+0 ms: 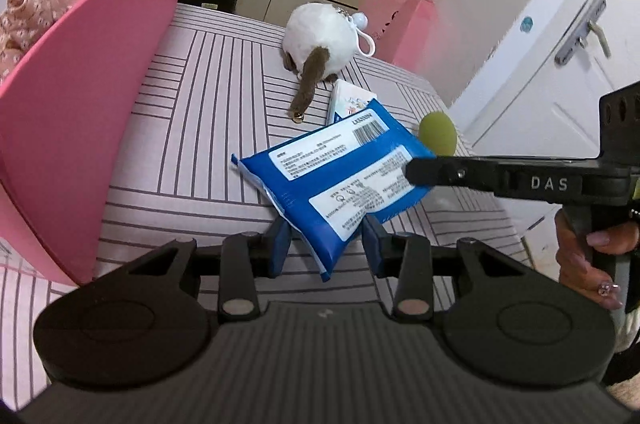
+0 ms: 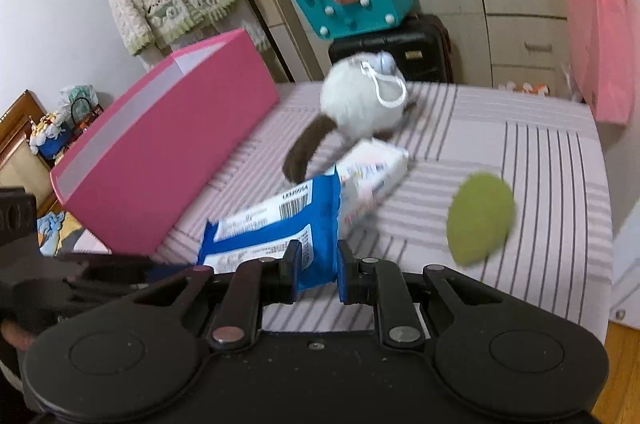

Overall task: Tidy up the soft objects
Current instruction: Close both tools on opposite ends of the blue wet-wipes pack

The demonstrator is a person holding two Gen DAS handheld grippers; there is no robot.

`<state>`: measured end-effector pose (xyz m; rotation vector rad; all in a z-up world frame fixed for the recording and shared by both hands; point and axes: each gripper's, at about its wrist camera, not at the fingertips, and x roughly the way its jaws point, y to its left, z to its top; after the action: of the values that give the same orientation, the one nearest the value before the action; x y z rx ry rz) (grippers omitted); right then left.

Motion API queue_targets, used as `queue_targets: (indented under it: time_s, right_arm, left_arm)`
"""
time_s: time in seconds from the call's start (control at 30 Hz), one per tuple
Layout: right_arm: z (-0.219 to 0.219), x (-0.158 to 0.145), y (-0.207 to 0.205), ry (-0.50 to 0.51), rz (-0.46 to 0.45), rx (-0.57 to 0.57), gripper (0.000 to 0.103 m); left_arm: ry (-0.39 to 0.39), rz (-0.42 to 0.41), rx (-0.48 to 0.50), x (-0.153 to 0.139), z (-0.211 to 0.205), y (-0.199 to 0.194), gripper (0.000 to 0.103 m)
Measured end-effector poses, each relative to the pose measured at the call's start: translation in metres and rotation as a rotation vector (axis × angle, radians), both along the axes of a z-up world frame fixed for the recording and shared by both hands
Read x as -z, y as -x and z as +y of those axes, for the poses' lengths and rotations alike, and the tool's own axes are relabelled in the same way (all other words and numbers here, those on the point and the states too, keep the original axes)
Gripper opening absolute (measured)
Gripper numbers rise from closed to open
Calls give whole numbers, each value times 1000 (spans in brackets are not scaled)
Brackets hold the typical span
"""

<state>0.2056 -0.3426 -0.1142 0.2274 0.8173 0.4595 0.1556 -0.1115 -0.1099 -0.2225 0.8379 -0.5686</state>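
on the striped bedspread (image 1: 208, 127), as the left wrist view is showing it, the blue wipes pack (image 1: 332, 175) is serving as the landmark. the left gripper (image 1: 326, 244) is clenching the near corner of the pack, one blue pad on each side of it. the right gripper (image 1: 416, 173) is reaching in from the right of the pack and its black finger is lying across the pack's right end; a hand (image 1: 588, 260) is holding its handle. just beyond the pack a white tissue packet (image 1: 348, 99) is lying, partly tucked behind it. farther beyond, a white plush toy (image 1: 320, 35) with a brown tail is sitting. a green egg-shaped sponge (image 1: 437, 132) is showing just past the pack's right end. left of the pack, a pink box (image 1: 80, 127) is standing open with pale patterned cloth (image 1: 28, 19) inside.

at the right wrist view, motion blur is softening everything. the right gripper (image 2: 318, 270) is grasping the near right edge of the blue wipes pack (image 2: 280, 232). the left gripper (image 2: 120, 266) is coming in from the left of the pack at its other end. the white tissue packet (image 2: 372, 179) is lying just beyond the pack, the white plush toy (image 2: 360, 99) behind that, the green egg-shaped sponge (image 2: 478, 218) to the right, apart from the pack, and the pink box (image 2: 168, 147) to the left.
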Motion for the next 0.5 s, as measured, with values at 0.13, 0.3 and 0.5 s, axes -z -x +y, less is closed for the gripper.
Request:
queue_targets:
  time_s: [0.13, 0.3, 0.5]
  right_arm:
    - [0, 5, 2, 23, 8, -1, 25]
    - [-2, 9, -4, 21, 16, 4, 35]
    - [-4, 14, -10, -7, 22, 13, 42]
  left_arm:
    - [3, 1, -18, 0, 0, 2, 41]
    - [14, 7, -47, -2, 4, -1, 43]
    - [13, -35, -97, 1, 1, -1, 44]
